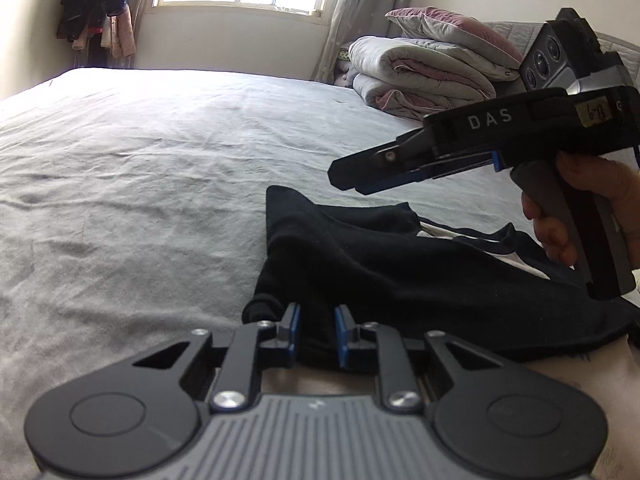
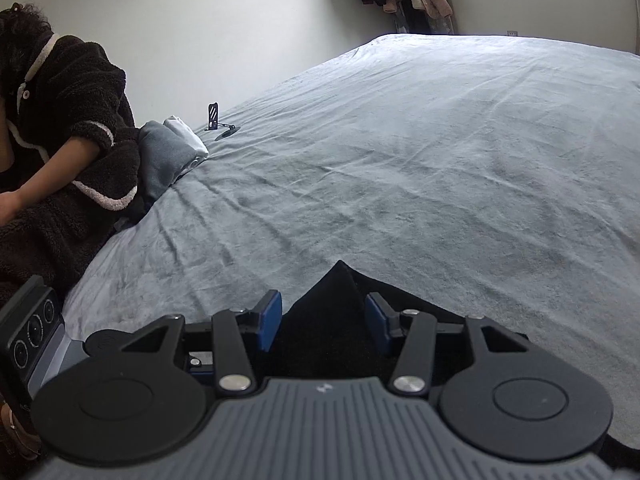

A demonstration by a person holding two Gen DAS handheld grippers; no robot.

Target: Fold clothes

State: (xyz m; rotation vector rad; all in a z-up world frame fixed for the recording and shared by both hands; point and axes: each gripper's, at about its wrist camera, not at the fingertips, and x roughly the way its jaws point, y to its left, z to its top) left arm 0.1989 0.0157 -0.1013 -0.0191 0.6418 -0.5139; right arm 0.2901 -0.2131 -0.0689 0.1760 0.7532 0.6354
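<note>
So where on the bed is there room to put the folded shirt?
The bed is bare from the black garment across to the window side. Crowded spots: the quilts in the far corner, and the grey folded clothes and small stand at the person's edge.

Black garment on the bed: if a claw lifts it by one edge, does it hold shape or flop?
Probably flops: the black garment lies creased and bunched on the grey bedsheet, with one corner peaked up. Likely light, since it looks thin where it drapes. It may drag rather than slide, as the sheet looks soft and wrinkled. The left claw has cloth between its pads.
</note>
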